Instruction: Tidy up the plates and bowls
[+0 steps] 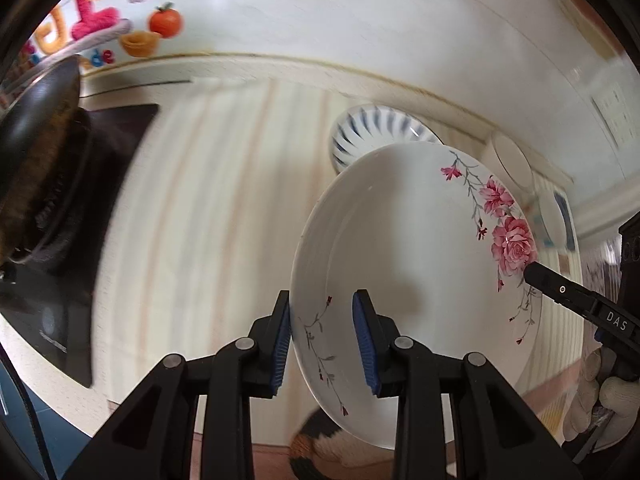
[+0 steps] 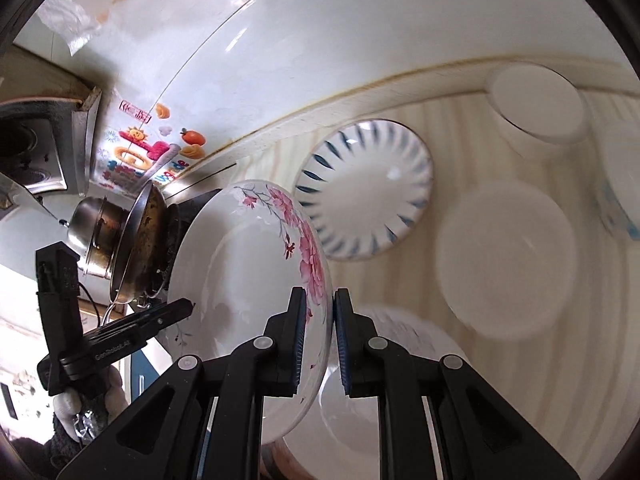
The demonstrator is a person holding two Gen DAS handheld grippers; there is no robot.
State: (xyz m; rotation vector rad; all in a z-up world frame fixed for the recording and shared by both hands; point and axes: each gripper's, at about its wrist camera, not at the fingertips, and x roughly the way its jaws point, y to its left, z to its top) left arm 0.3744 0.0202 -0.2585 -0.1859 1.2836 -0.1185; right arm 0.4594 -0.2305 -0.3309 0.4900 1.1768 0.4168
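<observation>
Right gripper [image 2: 320, 336] pinches the rim of the flowered plate [image 2: 240, 280], held up on edge, tilted. Left gripper [image 2: 176, 310] reaches its far rim. Behind sits a blue-striped plate [image 2: 364, 192], plus a white bowl [image 2: 508, 264] alongside.

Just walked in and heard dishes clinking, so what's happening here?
A person is sorting dishes with two hand-held grippers. Both the left gripper and right gripper grip opposite rims of a flowered plate, held tilted above the counter. A blue-striped plate and plain white dishes lie behind.
</observation>
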